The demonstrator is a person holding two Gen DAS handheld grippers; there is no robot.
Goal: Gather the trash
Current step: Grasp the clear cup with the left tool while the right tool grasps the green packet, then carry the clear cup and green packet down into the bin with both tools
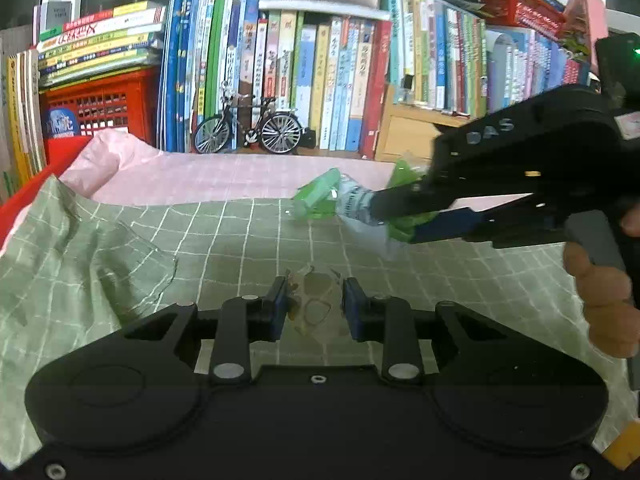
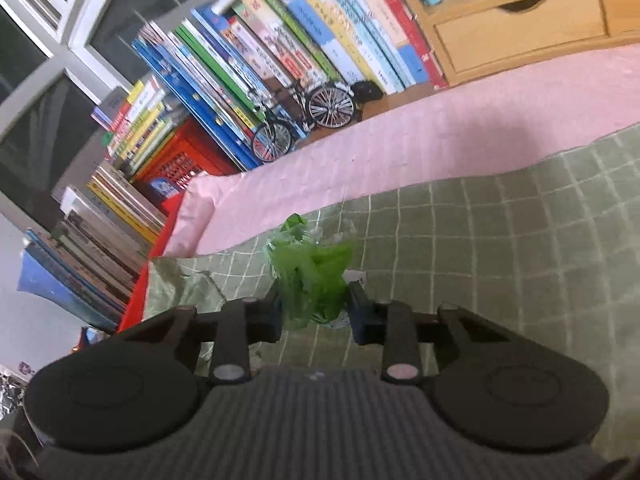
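Green checked cloth (image 1: 224,248) covers the near part of the surface, rumpled at its left side, with a pink cloth (image 1: 224,180) spread beyond it up to a long row of upright books (image 1: 320,80). At the left, a red crate (image 1: 100,104) carries a slanted stack of books, and a pale wooden drawer unit (image 2: 520,28) sits under the books on the right. A small model bicycle (image 1: 248,128) stands in front of the spines. Coming in from the right of the left wrist view, the right gripper (image 2: 314,312) is held by a person's hand (image 1: 604,300); its fingers are closed most of the way, pinching a crumpled green and clear plastic wrapper (image 2: 308,276) near the line where the green cloth meets the pink one. Whether that wrapper touches the cloth or hangs clear of it I cannot tell. The left gripper (image 1: 314,304) sits low over the green cloth, its blue-padded fingers (image 1: 280,308) narrowed around a flimsy clear plastic scrap (image 1: 316,300) with brownish marks, lying on the cloth between them; the pads seem to touch its edges, though a firm grip is not certain.
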